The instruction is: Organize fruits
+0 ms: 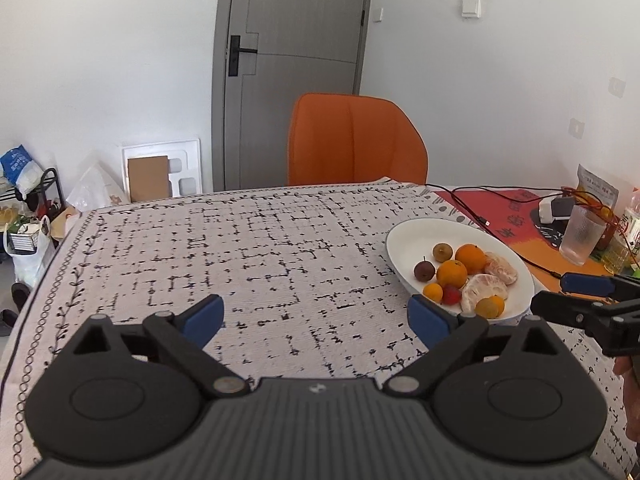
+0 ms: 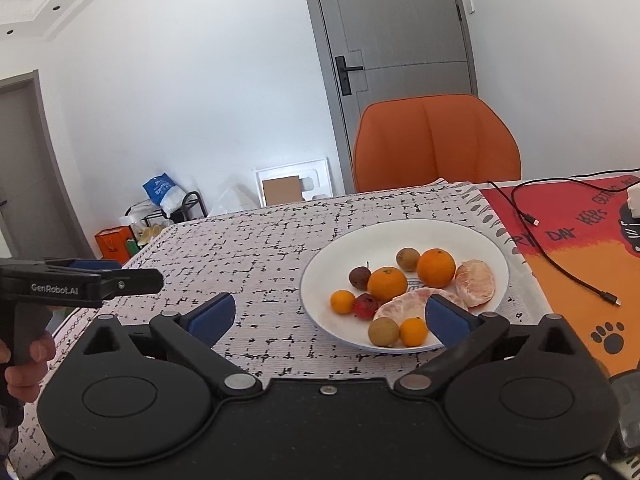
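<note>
Both grippers spread wide and empty; white plate (image 2: 404, 236) of fruit lies just ahead of the right gripper (image 2: 330, 318), well right of the left gripper (image 1: 316, 316), so right hand nearer.

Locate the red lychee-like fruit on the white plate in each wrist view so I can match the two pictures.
Left wrist view: the red fruit sits right of centre, near the plate's front edge, between a small orange and a peeled citrus piece.
Right wrist view: the red fruit sits just right of centre, in the plate's front left part, beside the small orange.
Shared landmark: the orange chair behind the table.
</note>
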The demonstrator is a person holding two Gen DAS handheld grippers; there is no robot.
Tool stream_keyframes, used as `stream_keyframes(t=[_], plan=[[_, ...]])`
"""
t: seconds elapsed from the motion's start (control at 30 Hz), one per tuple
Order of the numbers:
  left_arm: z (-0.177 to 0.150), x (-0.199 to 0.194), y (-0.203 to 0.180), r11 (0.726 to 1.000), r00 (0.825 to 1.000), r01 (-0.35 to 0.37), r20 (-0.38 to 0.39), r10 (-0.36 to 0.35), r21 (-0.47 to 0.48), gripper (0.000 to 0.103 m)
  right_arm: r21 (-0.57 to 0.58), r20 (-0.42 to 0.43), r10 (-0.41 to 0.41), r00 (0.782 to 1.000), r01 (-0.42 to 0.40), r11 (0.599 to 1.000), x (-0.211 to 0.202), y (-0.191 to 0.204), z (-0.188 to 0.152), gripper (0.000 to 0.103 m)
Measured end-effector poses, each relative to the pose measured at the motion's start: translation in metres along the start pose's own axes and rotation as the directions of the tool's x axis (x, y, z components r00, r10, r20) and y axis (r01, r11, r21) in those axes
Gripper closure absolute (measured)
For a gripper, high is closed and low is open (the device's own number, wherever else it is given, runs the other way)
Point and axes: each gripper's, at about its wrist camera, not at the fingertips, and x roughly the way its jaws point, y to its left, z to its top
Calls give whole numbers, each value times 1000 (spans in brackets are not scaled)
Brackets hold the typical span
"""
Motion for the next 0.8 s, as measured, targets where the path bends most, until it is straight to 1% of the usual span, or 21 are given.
stream_keyframes(t=[0.2,0.43,0.63,0.73,0.8], plan=[[-3,-23,7,1000,999,-19,31,19,-4,5,1,11,16,1000,-16,1000,-7,9,-1,0],[-6,-51,17,998,995,-61,72,63,-35,4,-1,21,34,999,-34,999,-15,20,-3,0],[-15,-67,26,995,993,-81,77,85,-52,3,-14,20,57,998,-57,998,-22,31,-8,0],[-20,-74,31,992,992,-98,76,104,-75,1,-21,17,72,997,-71,997,-27,37,-10,0],[-24,-77,33,990,990,-112,76,119,-83,0,-25,16,69,998,-68,997,-30,41,-11,0]])
